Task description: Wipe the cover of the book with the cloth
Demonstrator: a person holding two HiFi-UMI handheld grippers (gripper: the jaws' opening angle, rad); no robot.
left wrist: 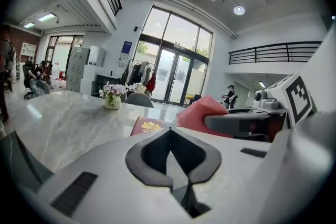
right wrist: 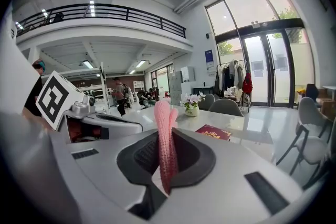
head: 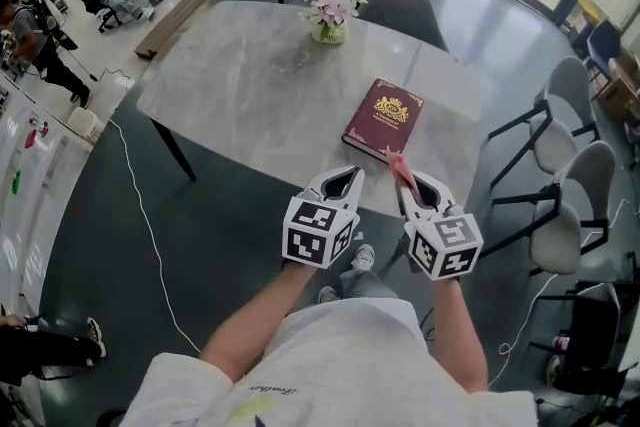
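1. My right hand-held gripper (head: 405, 179) is clenched on the pink cloth (right wrist: 166, 136). The cloth stands upright between the jaws as a folded strip, with its top edge poking free above them.
2. My left hand-held gripper (left wrist: 169, 138) has its jaws closed together with nothing between them. It hangs just beside the right one, short of the bench (head: 240, 85).
3. The book (head: 383, 118) lies flat near the bench's front edge, ahead of both grippers and not yet touched by the cloth.
4. To wipe well, I judge I should tip the right hand-held gripper down so the free fold lies flat on the cover, not just its thin edge.
5. I would then drag it in long, overlapping strokes along the cover.
6. The left jaws could press on a corner of the book, since it may slide on the bench.
7. The cover looks like a hard, smooth maroon board with a gold crest in the middle, rectangular and fairly thick.
8. The cloth looks soft and finely napped.
9. The bench is polished grey marble, glossy enough to mirror the windows.
10. A small vase of flowers (head: 328, 18) stands well apart at the far side.
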